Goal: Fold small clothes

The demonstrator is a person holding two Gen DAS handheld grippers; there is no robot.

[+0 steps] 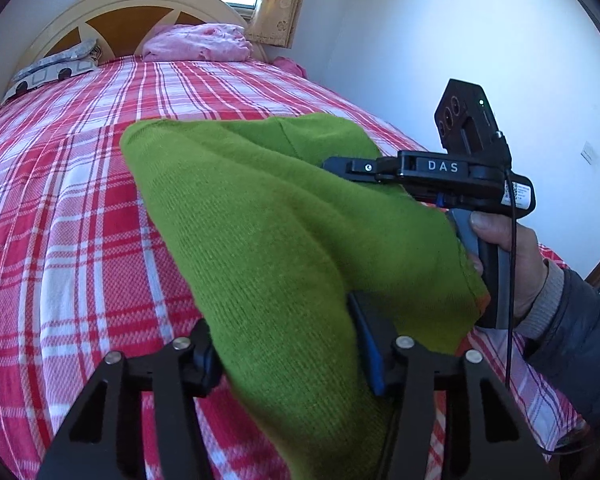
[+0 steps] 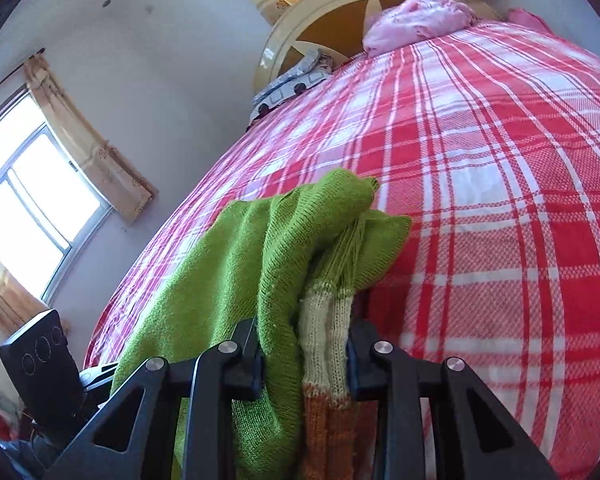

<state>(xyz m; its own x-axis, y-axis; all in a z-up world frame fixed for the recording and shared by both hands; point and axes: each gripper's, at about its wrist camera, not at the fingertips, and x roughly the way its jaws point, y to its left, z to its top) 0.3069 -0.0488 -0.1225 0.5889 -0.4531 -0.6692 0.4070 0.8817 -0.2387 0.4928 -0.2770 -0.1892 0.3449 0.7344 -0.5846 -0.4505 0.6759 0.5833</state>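
Note:
A small green knit sweater [image 1: 260, 216] with a cream and orange striped hem [image 2: 328, 344] hangs lifted above a red and white plaid bedspread [image 1: 60, 208]. My left gripper [image 1: 288, 364] is shut on one bunched part of the green knit. My right gripper [image 2: 304, 356] is shut on the hem part of the sweater. In the left wrist view the right gripper [image 1: 340, 168] shows at the right, held by a hand, its fingers pinching the far side of the sweater. The cloth stretches between the two grippers.
The plaid bedspread [image 2: 500, 200] covers the bed. A pink bundle [image 1: 196, 42] and a patterned pillow [image 1: 56, 68] lie by the headboard [image 1: 112, 8]. A white wall [image 1: 420, 40] stands to the right. A curtained window [image 2: 32, 208] is at the left.

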